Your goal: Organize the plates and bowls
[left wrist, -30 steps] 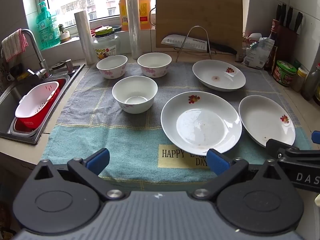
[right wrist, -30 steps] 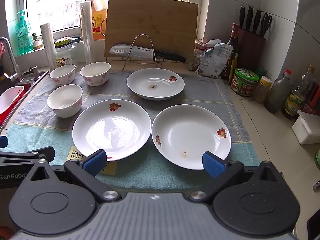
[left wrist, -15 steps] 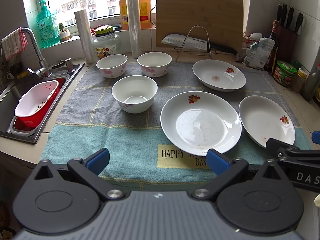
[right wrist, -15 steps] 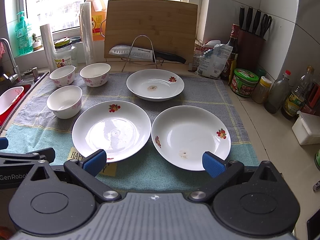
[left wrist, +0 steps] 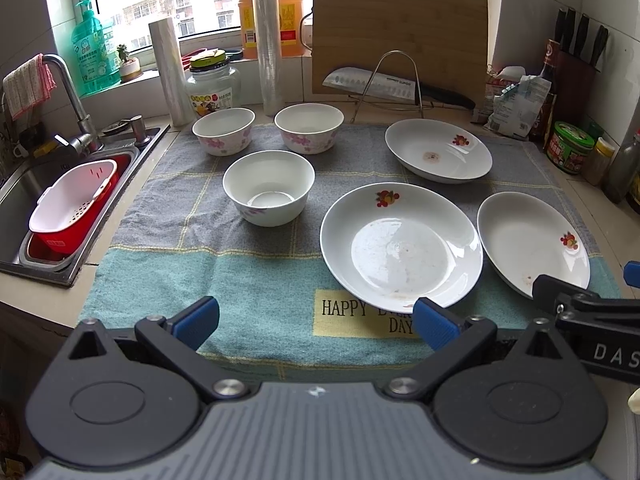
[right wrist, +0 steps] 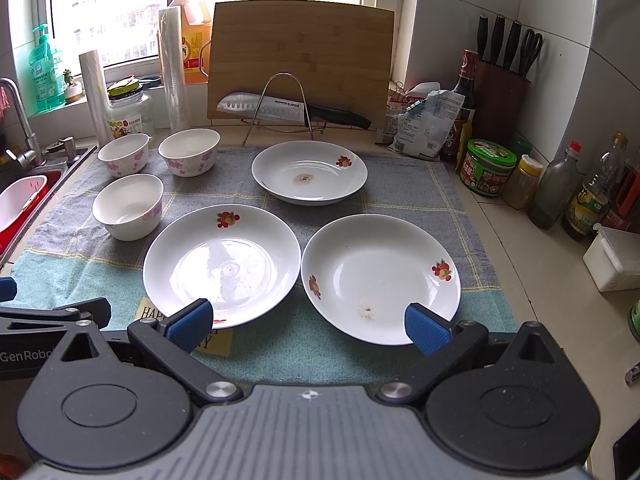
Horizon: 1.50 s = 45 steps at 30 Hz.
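While you hold both tools low at the near edge of the towel (left wrist: 248, 276), nothing is gripped. Your left gripper (left wrist: 316, 322) has its blue pads (left wrist: 196, 320) spread wide, empty, over the teal strip of towel; the right pad sits just in front of the near rim of the middle plate (left wrist: 400, 246), contact unclear. Your right gripper (right wrist: 306, 320) is likewise spread wide and empty, its left pad over the near rim of the middle plate (right wrist: 222, 264), its right pad at the near rim of the right plate (right wrist: 380, 278).

Dishes on the towel:
- Three plates: middle and right side by side, rims almost touching; far plate (right wrist: 310, 172) behind them, apart, brown spot at its centre.
- Three bowls, all upright, to the left: near bowl (left wrist: 268, 186) alone, just left of the middle plate; two flowered bowls (left wrist: 224, 130) (left wrist: 309, 128) side by side behind it, near the back edge.

Surroundings: sink (left wrist: 16, 196) at left holding a white-and-red basket (left wrist: 74, 204); cutting board (left wrist: 400, 36) leaning at the back, knife (left wrist: 376, 88) on a wire stand in front of it.
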{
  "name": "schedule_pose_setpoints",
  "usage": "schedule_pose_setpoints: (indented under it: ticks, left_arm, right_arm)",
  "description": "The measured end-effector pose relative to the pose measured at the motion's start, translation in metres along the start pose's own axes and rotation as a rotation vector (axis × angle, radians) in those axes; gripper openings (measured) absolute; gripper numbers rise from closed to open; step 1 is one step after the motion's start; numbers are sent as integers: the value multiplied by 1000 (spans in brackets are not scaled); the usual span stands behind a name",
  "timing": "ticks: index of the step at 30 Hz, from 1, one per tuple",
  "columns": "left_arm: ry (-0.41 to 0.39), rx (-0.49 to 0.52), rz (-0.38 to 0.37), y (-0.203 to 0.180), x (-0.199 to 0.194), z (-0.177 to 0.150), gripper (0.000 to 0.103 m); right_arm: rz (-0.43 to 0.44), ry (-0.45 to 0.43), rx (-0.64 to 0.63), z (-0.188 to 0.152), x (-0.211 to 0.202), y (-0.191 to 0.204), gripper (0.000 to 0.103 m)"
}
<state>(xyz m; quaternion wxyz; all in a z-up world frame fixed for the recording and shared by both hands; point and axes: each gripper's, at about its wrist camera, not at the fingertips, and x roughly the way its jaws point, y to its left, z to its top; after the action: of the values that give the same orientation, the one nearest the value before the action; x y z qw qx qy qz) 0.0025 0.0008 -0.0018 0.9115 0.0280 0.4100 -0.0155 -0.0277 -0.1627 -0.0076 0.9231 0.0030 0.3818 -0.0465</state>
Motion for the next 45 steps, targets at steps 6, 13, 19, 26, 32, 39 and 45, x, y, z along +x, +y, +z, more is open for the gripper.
schedule_pose_setpoints:
  ticks: [6, 13, 19, 26, 32, 39, 45]
  left_arm:
    - [0, -1, -1, 0, 0, 0, 102]
    - [1, -3, -2, 1, 0, 0, 102]
    - [2, -3, -2, 1, 0, 0, 102]
    - [3, -3, -2, 1, 0, 0, 102]
    - [5, -6, -2, 2, 0, -1, 102]
    - [6, -10, -1, 4, 1, -2, 102]
    - [8, -11, -1, 4, 2, -2, 102]
  right_arm:
    - [-1, -1, 0, 0, 0, 1, 103]
    - [-3, -2, 0, 0, -1, 1, 103]
    - [-3, -3, -2, 2, -1, 1, 103]
    - [-3, -3, -2, 3, -1, 1, 103]
    - [-4, -3, -2, 4, -1, 2, 103]
    - [-5, -4, -5, 7, 0, 2, 103]
    - [-5, -5, -6, 7, 0, 3, 103]
